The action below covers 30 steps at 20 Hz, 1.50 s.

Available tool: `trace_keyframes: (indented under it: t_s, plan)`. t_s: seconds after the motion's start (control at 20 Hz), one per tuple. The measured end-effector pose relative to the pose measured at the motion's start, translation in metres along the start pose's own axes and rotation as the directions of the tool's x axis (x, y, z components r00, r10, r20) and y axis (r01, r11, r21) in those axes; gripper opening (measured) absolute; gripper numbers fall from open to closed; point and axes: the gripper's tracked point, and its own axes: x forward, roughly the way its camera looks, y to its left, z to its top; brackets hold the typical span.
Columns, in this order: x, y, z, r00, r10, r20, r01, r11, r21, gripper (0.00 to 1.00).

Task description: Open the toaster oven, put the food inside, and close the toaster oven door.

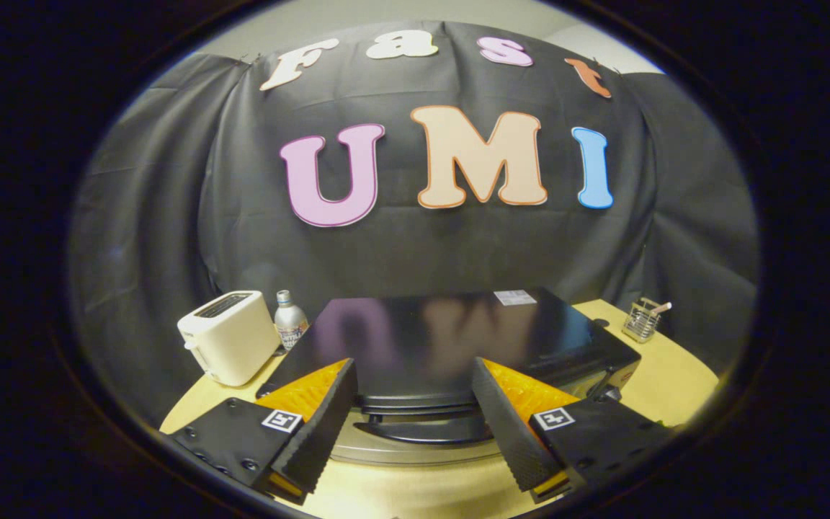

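Black cloth hangs behind a pale wooden table [667, 382], and on that table I count four things. Farthest left stands one cream toaster [229, 336], with one small silver bottle [289, 319] just beside it. Next comes the one toaster oven [451, 346], black and glossy on top, with a small white sticker near its back edge and the cloth mirrored in its surface; its front faces me, and a dark curved handle runs across the front between my fingers, above a band of silver. I cannot tell from here whether its door is shut. Off to the right, near the table's edge, sits one little wire holder [642, 319]. My gripper [415, 407] is spread wide, holding nothing, its fingers hovering at the oven's front edge.
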Motion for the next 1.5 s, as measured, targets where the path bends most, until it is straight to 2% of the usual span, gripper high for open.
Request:
trace_keyframes:
  t_s: [0.45,1.0,1.3,1.5]
  plan:
    - [0.001,-0.001,0.000,0.998,-0.020,0.063,0.022,1.000,-0.020,1.00]
    - [-0.014,-0.004,-0.005,0.997,-0.036,0.064,0.038,0.999,-0.024,1.00]
    - [-0.028,-0.005,-0.010,0.999,-0.012,0.053,0.015,0.998,-0.055,0.98]
    - [-0.038,-0.008,-0.015,0.999,-0.010,0.045,0.012,0.999,-0.033,0.96]
